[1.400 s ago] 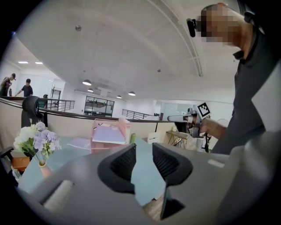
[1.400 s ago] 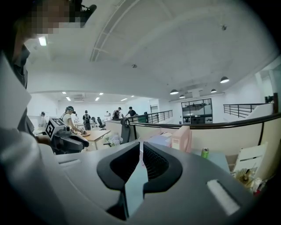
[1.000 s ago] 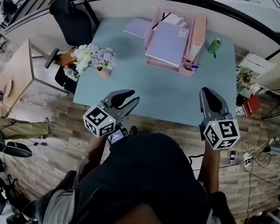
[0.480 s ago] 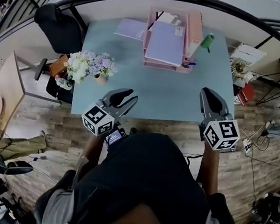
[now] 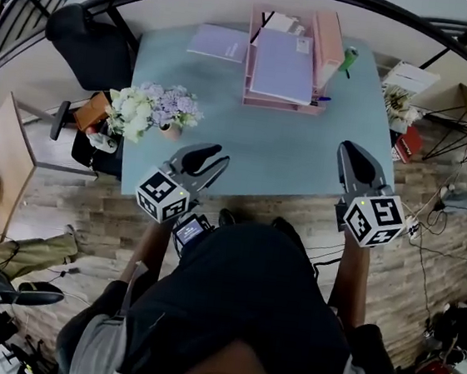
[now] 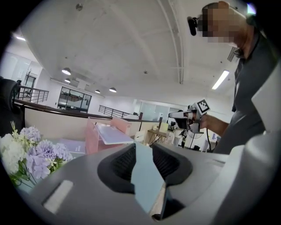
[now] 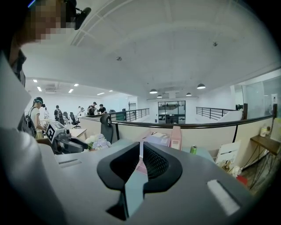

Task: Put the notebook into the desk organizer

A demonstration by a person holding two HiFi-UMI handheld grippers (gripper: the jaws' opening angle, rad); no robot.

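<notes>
Teal desk with pink desk organizer, wood-plank floor (open-plan office around)

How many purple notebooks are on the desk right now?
2. One notebook lies flat on the table left of the pink organizer; a second notebook rests on its top tray. More may be hidden inside.

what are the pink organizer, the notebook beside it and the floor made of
Desk organizer: probably matte pink plastic, with thin uniform walls. Notebook: paper, seemingly with a smooth lavender cover. Floor: wood or wood-look planks, with seams and grain visible.
</notes>
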